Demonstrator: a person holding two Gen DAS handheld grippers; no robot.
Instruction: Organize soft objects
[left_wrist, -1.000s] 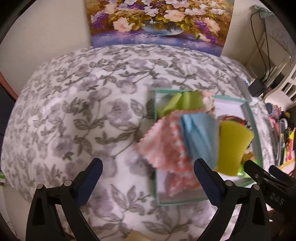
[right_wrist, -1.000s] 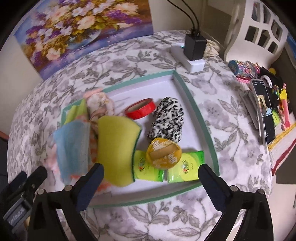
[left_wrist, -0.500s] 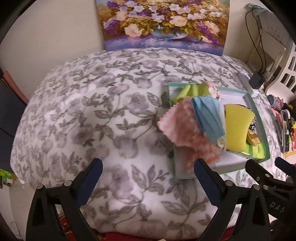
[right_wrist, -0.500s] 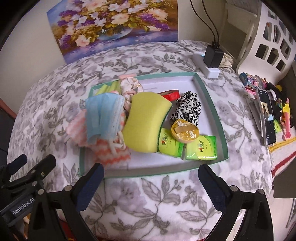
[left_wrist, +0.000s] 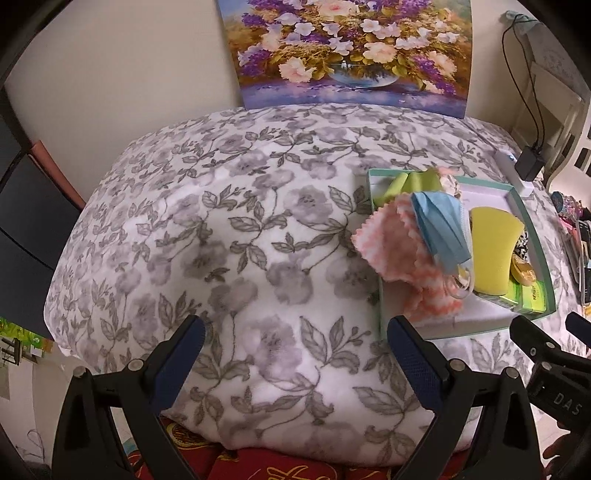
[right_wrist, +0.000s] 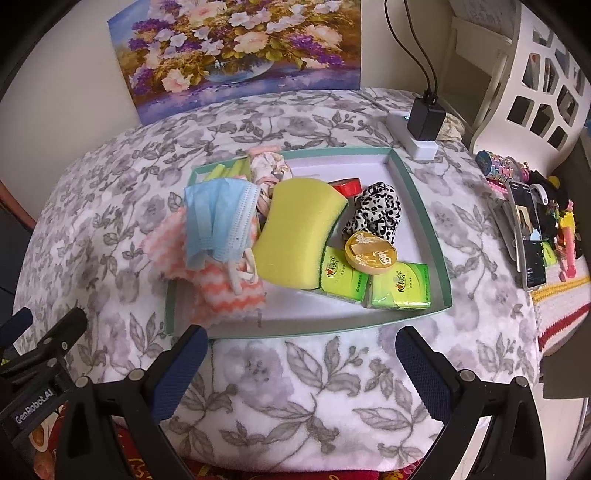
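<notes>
Both claws spread wide and empty: left gripper (left_wrist: 293, 343) with its navy-padded fingers hanging over bare flowered blanket, right gripper (right_wrist: 301, 354) parked just short of the near rim of the shallow green-edged white tray (right_wrist: 421, 192). Pulled well back compared with a second ago, when both hovered close over the pile; more of the grey floral blanket-covered table (left_wrist: 229, 229) in view now, tray contents unmoved. Heaped at the tray's left end: pink-and-white zigzag cloth (right_wrist: 221, 295) spilling over the rim onto the blanket, pale blue pleated face mask (right_wrist: 216, 218) draped on top, yellow sponge with a green scrubbing edge (right_wrist: 299, 232) leaning beside it. Further right, black-and-white leopard-print scrunchie (right_wrist: 375, 214), round gold tin (right_wrist: 371, 253) sitting on two green tissue packets (right_wrist: 400, 290), red tape roll (right_wrist: 347, 186) half hidden behind the sponge. Flower painting (right_wrist: 240, 48) against the wall beyond. Probably a finishing retreat: soft things gathered in the tray, though the overhanging cloth looks untidy and may want tucking in
</notes>
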